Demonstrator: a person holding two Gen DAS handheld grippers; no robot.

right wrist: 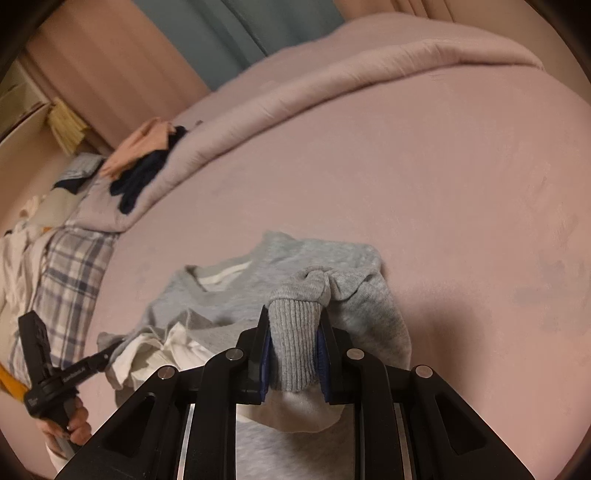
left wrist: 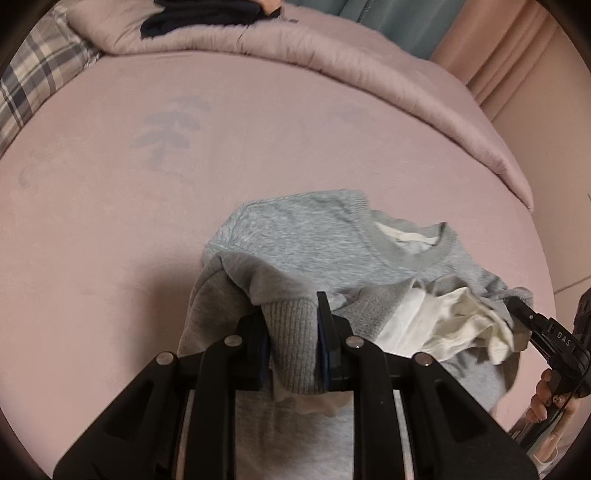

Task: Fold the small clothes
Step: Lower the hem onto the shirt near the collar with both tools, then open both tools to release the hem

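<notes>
A small grey sweatshirt (left wrist: 314, 236) with a white lining lies partly bunched on the pink bed sheet (left wrist: 110, 206); its neck opening faces away from me. My left gripper (left wrist: 291, 317) is shut on a ribbed grey cuff of the sweatshirt, folded over the body. My right gripper (right wrist: 293, 325) is shut on the other ribbed cuff, with the same sweatshirt (right wrist: 306, 254) spread beyond it. In the left wrist view the right gripper (left wrist: 517, 306) shows at the right edge, held by a hand (left wrist: 550, 398). The left gripper (right wrist: 107, 356) and its hand (right wrist: 74, 424) appear low left in the right wrist view.
A rolled pink duvet (left wrist: 332, 51) runs along the far side of the bed. Dark folded clothes (left wrist: 199, 14) lie on it, with a peach garment (right wrist: 144, 144) beside them. A plaid pillow (left wrist: 33, 77) sits at the bed's left end. Curtains (right wrist: 229, 33) hang behind.
</notes>
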